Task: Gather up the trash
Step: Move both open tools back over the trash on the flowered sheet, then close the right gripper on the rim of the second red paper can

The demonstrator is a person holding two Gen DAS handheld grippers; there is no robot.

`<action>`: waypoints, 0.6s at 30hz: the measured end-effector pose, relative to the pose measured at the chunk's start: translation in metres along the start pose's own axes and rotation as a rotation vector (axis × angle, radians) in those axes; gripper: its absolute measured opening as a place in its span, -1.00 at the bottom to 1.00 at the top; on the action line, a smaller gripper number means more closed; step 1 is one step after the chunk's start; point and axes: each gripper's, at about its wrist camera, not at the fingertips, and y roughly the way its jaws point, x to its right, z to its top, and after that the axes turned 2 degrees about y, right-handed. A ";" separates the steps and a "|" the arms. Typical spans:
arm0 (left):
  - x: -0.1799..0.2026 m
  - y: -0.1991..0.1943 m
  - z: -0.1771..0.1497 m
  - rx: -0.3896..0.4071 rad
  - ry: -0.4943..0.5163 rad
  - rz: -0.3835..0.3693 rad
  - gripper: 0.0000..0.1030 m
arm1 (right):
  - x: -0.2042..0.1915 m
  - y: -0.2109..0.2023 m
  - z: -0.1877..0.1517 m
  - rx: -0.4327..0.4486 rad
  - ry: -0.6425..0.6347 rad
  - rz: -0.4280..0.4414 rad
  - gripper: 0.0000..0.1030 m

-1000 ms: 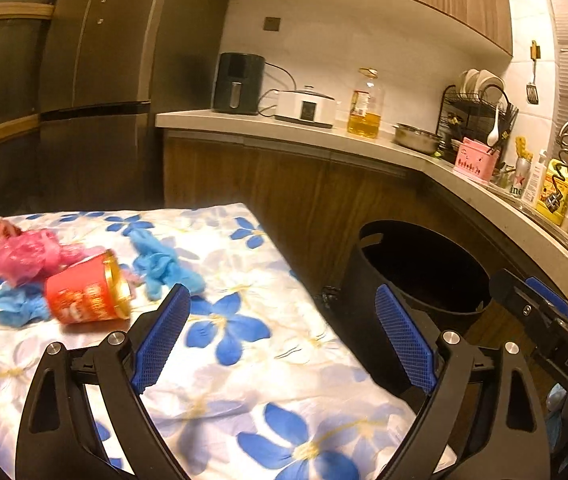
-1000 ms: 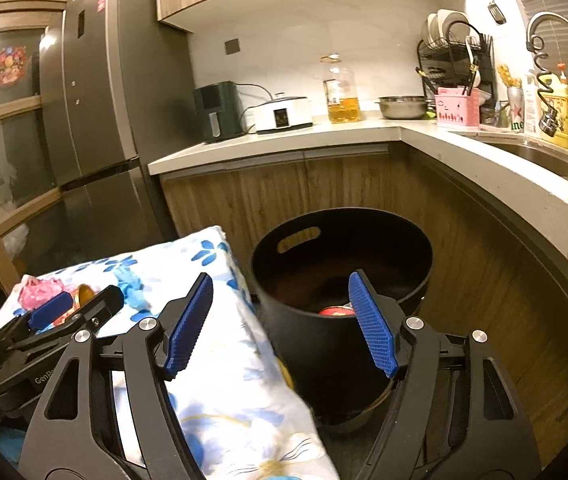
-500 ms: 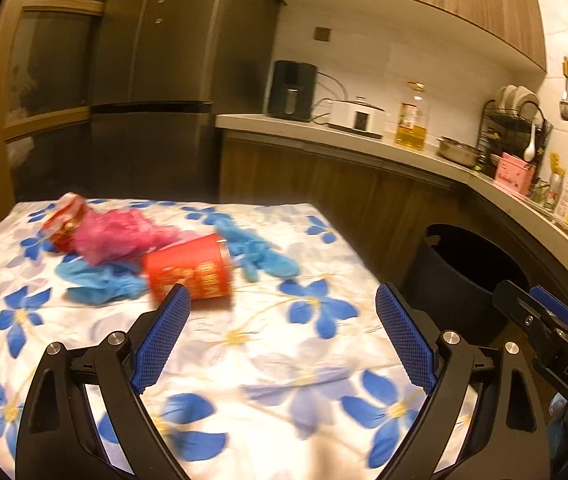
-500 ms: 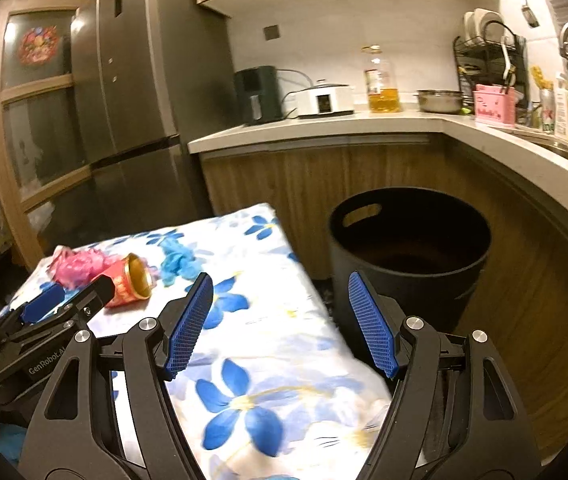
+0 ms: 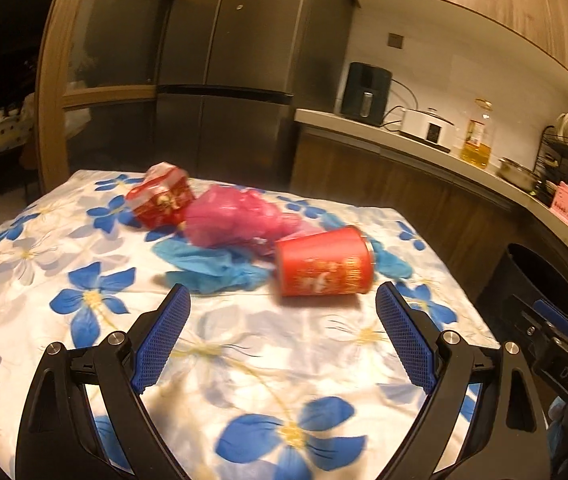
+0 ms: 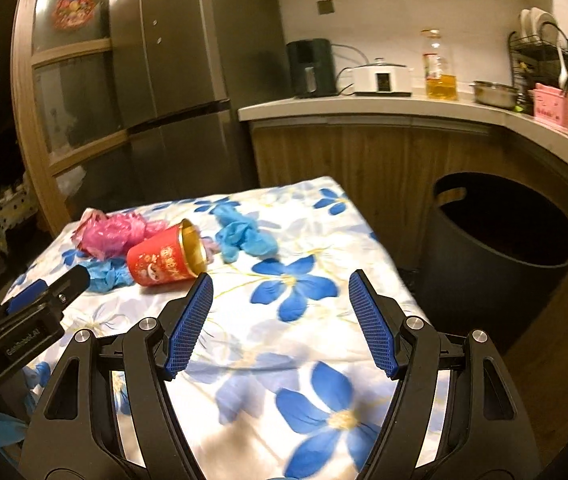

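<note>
A red paper cup (image 5: 324, 262) lies on its side on the flowered tablecloth (image 5: 244, 360); it also shows in the right wrist view (image 6: 164, 260). Behind it lie a pink plastic bag (image 5: 236, 220), a red wrapper (image 5: 162, 200) and blue gloves (image 5: 212, 266), with another blue glove (image 6: 244, 238) to the right. My left gripper (image 5: 282, 316) is open and empty, just short of the cup. My right gripper (image 6: 280, 304) is open and empty over the table's right part. The black trash bin (image 6: 500, 248) stands right of the table.
A wooden counter (image 6: 384, 108) with an air fryer (image 6: 312, 68), cooker, oil bottle and dish rack runs behind. A grey fridge (image 5: 224, 60) stands at the back left. The left gripper's body shows low left in the right wrist view (image 6: 24, 320).
Both grippers have swung left, away from the bin and toward the trash pile on the table. The cup now sits close in front of my left gripper. Both stay open.
</note>
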 end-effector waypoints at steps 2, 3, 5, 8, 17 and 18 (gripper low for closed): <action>-0.005 0.005 -0.002 -0.005 -0.003 0.013 0.75 | -0.005 0.010 0.000 -0.011 -0.002 0.016 0.35; -0.007 0.006 -0.002 -0.006 -0.004 0.017 0.75 | -0.009 0.017 0.001 -0.017 -0.004 0.030 0.35; -0.014 0.012 -0.001 -0.009 -0.012 0.031 0.75 | -0.015 0.026 0.000 -0.022 -0.013 0.051 0.35; -0.021 0.018 0.000 -0.012 -0.017 0.048 0.75 | -0.026 0.042 0.000 -0.038 -0.029 0.087 0.35; -0.044 0.031 0.010 -0.010 -0.045 0.083 0.75 | -0.055 0.091 0.006 -0.084 -0.046 0.213 0.26; -0.046 0.032 0.011 -0.009 -0.047 0.083 0.75 | -0.058 0.096 0.007 -0.090 -0.046 0.224 0.21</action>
